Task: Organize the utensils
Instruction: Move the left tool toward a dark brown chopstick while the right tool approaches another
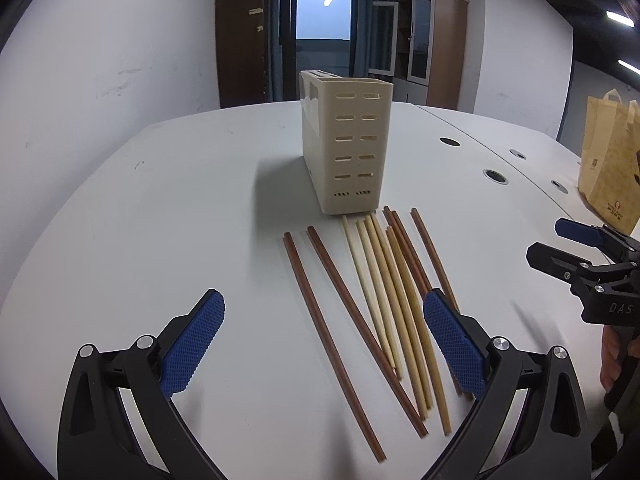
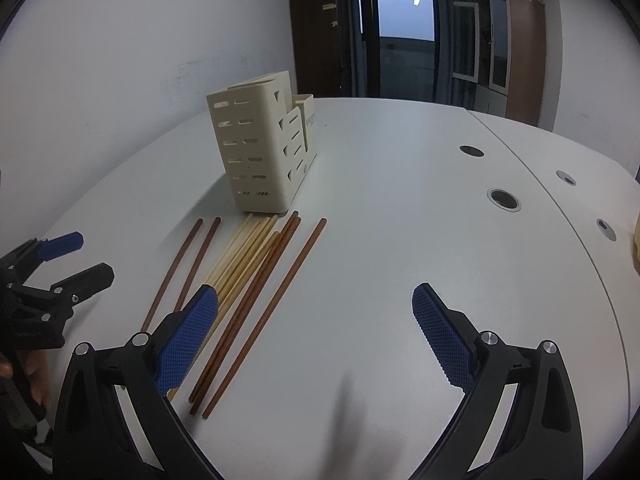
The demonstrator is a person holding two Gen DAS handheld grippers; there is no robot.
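Observation:
A cream slotted utensil holder (image 1: 346, 140) stands upright on the white table (image 1: 160, 220); it also shows in the right wrist view (image 2: 260, 144). Several chopsticks lie flat in front of it: brown ones (image 1: 332, 332) and pale ones (image 1: 380, 288), also seen from the right as brown chopsticks (image 2: 264, 316) and pale chopsticks (image 2: 244, 252). My left gripper (image 1: 323, 312) is open and empty, hovering over the chopsticks. My right gripper (image 2: 316, 308) is open and empty, just right of the chopsticks; it shows in the left view (image 1: 560, 240).
A tan paper bag (image 1: 610, 168) stands at the table's right edge. Round cable holes (image 2: 504, 199) sit in the table along a seam. A white wall, dark doors and cabinets are behind.

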